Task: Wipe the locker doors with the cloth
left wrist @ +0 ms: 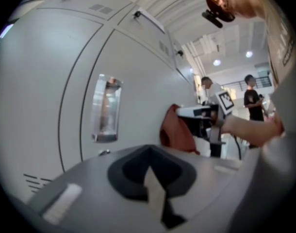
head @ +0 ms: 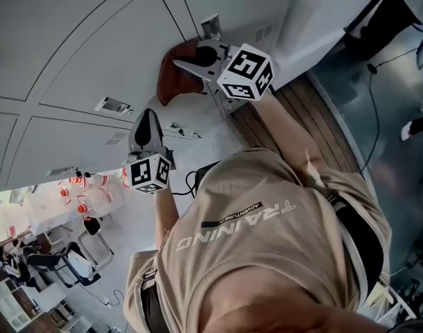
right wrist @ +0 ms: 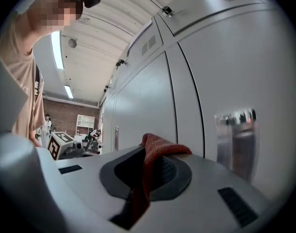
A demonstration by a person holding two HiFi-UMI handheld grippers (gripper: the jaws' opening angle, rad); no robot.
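A rust-red cloth (head: 178, 76) hangs against a grey locker door (head: 93, 54), and my right gripper (head: 189, 64) is shut on it. In the right gripper view the cloth (right wrist: 157, 147) bulges out of the closed jaws, with the door (right wrist: 206, 81) close on the right and its recessed metal handle (right wrist: 235, 140) beside them. My left gripper (head: 146, 122) is lower on the lockers, shut and holding nothing, its tip near the door. In the left gripper view its jaws (left wrist: 155, 191) are together, and the cloth (left wrist: 178, 134) and right gripper (left wrist: 206, 113) show ahead.
A recessed handle (left wrist: 106, 108) and vent slots (left wrist: 36, 182) mark the door in front of the left gripper. A wooden floor strip (head: 301, 109), a black cable (head: 374, 109) and office chairs (head: 66, 262) lie below. Two people (left wrist: 252, 98) stand in the background.
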